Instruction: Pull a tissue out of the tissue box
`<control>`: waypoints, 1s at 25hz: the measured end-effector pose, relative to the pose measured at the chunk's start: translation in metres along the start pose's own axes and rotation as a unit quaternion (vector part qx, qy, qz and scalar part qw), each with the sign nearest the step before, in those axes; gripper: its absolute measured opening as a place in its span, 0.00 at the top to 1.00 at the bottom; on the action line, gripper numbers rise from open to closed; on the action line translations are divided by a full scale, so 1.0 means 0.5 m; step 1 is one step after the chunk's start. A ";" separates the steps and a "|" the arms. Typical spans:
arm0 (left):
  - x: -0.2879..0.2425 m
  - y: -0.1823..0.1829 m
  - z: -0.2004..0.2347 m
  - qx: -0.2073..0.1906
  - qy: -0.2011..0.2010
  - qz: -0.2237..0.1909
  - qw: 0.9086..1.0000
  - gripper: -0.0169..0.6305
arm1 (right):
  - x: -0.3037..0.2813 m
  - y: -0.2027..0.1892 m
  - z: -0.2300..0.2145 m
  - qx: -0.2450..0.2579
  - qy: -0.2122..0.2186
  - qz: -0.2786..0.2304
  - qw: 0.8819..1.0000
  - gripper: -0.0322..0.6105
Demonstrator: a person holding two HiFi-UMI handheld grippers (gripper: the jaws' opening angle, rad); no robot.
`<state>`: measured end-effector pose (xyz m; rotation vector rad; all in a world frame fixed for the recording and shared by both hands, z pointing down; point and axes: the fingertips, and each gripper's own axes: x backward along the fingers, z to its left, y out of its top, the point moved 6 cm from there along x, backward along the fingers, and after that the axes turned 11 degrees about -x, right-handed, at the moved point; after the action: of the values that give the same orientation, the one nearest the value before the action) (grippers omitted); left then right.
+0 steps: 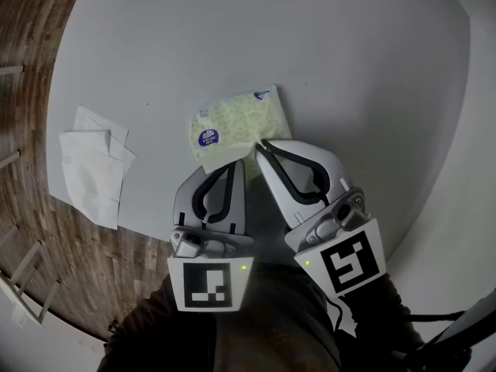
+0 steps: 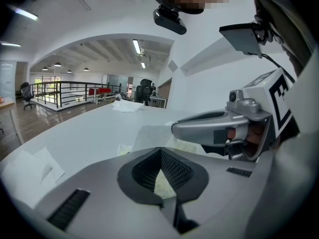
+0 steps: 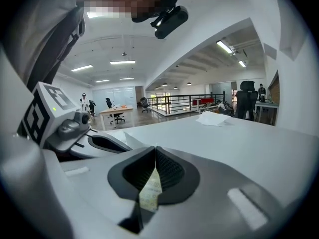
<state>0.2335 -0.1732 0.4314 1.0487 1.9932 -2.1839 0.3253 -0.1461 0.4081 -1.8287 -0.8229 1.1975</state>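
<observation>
head view, left to right: what is noted?

loose tissues [image 1: 91, 169] by the tabletop's [image 1: 349, 68] left edge. left gripper [image 1: 232, 166] closed, tips at the tissue box's [image 1: 236, 126] near edge, mid-table. right gripper [image 1: 262, 144] closed on a patterned strip of it.

advice?

confirm that tissue, not wrapper, is pinched. pin the box with the left, then draw the right upward slowly.

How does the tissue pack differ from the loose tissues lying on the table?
The pack is green-patterned with a blue logo; the tissues are plain white. The pack lies mid-table, the tissues near the left edge. Both rest on the table.
</observation>
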 end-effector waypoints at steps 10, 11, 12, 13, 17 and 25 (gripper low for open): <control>0.039 0.031 0.015 0.023 0.037 -0.007 0.999 0.98 | 0.093 0.164 0.071 0.009 0.030 -0.045 0.999 0.94; 0.053 0.047 0.014 0.025 0.040 -0.016 0.999 0.98 | 0.104 0.183 0.079 0.009 0.029 -0.049 0.998 0.94; 0.069 0.064 0.012 0.025 0.042 -0.025 0.998 0.98 | 0.114 0.203 0.087 0.009 0.029 -0.053 0.998 0.94; 0.087 0.081 0.009 0.025 0.045 -0.034 0.998 0.98 | 0.124 0.222 0.097 0.011 0.030 -0.059 0.998 0.94; 0.174 0.137 0.006 0.028 0.062 -0.060 0.996 0.98 | 0.138 0.286 0.143 0.031 0.043 -0.077 0.996 0.94; 0.333 0.136 0.110 0.023 0.128 -0.072 0.989 0.98 | -0.022 0.325 0.229 0.053 0.071 -0.091 0.992 0.94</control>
<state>0.1079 -0.1646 0.2918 1.2899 2.1967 -2.2773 0.2304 -0.2041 0.2430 -1.6932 -0.8105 0.9649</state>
